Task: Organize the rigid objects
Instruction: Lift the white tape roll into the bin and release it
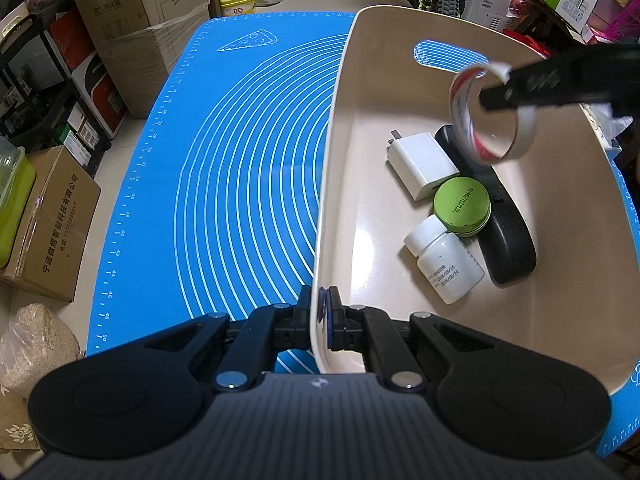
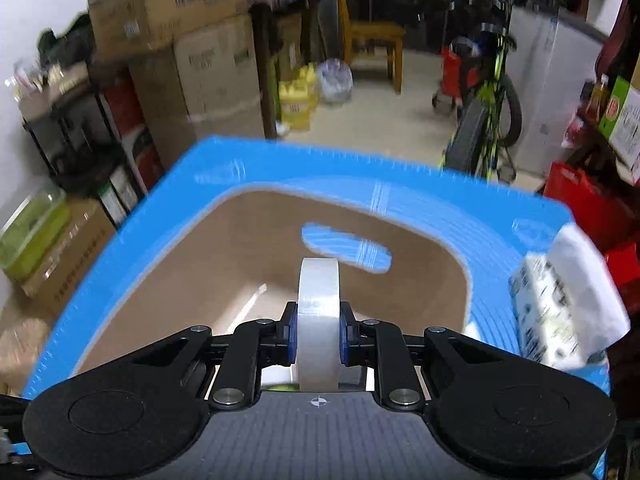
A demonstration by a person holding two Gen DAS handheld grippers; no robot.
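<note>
We see a blue mat (image 1: 240,168) covering the table, and on it a beige bin (image 1: 560,280) whose near left wall is clamped between the fingers of the left gripper (image 1: 320,312). Inside the bin lie a black case (image 1: 508,240), a white charger (image 1: 424,164), a white pill bottle (image 1: 448,260) and a green tin (image 1: 462,204), all touching or overlapping one another. We note that the right gripper (image 2: 318,336) has its fingers clamped on the flat sides of a tape roll (image 2: 319,320), held on edge in the air above the bin.
</note>
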